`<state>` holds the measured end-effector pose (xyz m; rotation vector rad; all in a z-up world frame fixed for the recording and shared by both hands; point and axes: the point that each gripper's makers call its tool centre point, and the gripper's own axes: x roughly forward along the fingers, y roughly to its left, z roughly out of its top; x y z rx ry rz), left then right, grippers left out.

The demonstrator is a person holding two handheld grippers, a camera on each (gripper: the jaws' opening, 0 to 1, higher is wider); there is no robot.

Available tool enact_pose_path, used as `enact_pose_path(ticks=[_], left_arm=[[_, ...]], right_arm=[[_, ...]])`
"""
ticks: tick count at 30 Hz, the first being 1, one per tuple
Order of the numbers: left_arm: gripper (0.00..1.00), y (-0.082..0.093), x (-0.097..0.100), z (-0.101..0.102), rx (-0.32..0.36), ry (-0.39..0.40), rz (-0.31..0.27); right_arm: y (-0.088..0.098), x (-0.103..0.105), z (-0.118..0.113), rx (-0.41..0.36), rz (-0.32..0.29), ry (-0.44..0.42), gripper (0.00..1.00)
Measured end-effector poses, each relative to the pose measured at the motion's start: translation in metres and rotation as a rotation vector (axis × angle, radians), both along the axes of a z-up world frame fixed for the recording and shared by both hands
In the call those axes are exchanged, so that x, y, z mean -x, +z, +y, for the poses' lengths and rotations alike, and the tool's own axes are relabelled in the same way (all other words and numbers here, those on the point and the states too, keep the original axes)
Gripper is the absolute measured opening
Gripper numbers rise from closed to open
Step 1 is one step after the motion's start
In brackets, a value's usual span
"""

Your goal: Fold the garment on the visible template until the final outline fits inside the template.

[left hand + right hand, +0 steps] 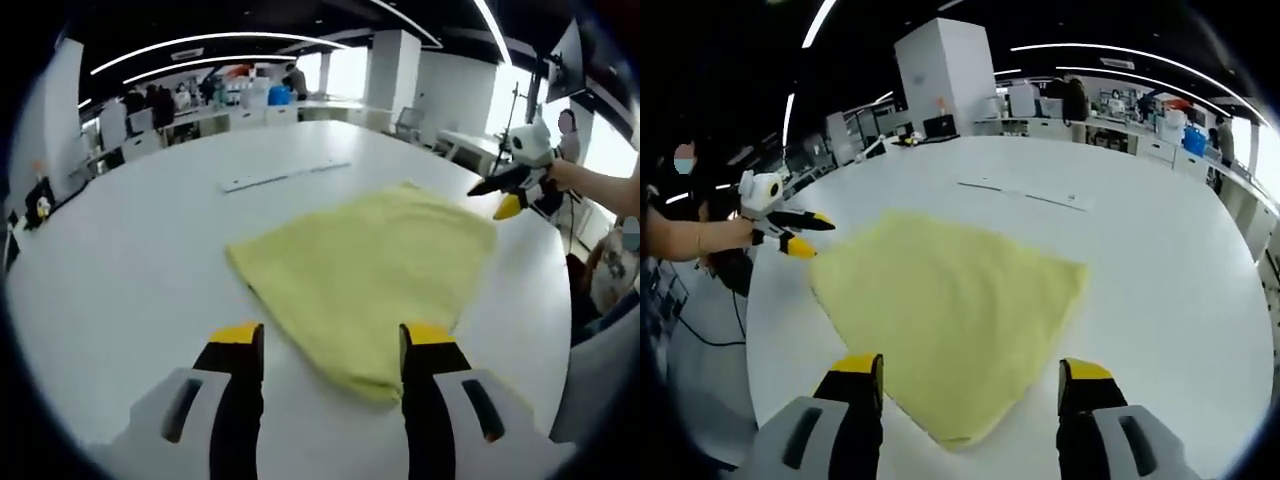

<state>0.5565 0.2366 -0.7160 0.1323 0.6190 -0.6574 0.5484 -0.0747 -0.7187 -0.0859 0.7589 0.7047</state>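
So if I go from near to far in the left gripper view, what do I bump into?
left gripper → yellow cloth → long white strip lying flat on the white table → desks and people at the far end of the room.

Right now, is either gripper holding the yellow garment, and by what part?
Nothing is held. The left gripper and right gripper are both open, jaws apart, above the yellow garment.
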Motion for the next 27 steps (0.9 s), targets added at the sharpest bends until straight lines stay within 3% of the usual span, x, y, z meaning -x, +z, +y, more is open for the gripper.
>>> enact_pose_path(ticks=[3,12,20,27], left_arm=[[0.50,-0.005,0.008,0.002,-0.028,0.000,0.003],[0.43,-0.011,0.023,0.003,-0.017,0.013,0.014],[0.40,-0.020,0.035,0.003,-0.012,0.027,0.039],[0.32,-0.026,0.043,0.000,-0.010,0.019,0.054]], right_arm=[[-0.004,0.009,-0.002,-0.011,0.014,-0.016,0.67],[-0.013,0.027,-0.005,-0.010,0.031,-0.016,0.61],[-0.029,0.040,-0.015,0.007,0.038,-0.051,0.42],[-0.028,0.041,-0.020,-0.007,0.013,-0.081,0.26]])
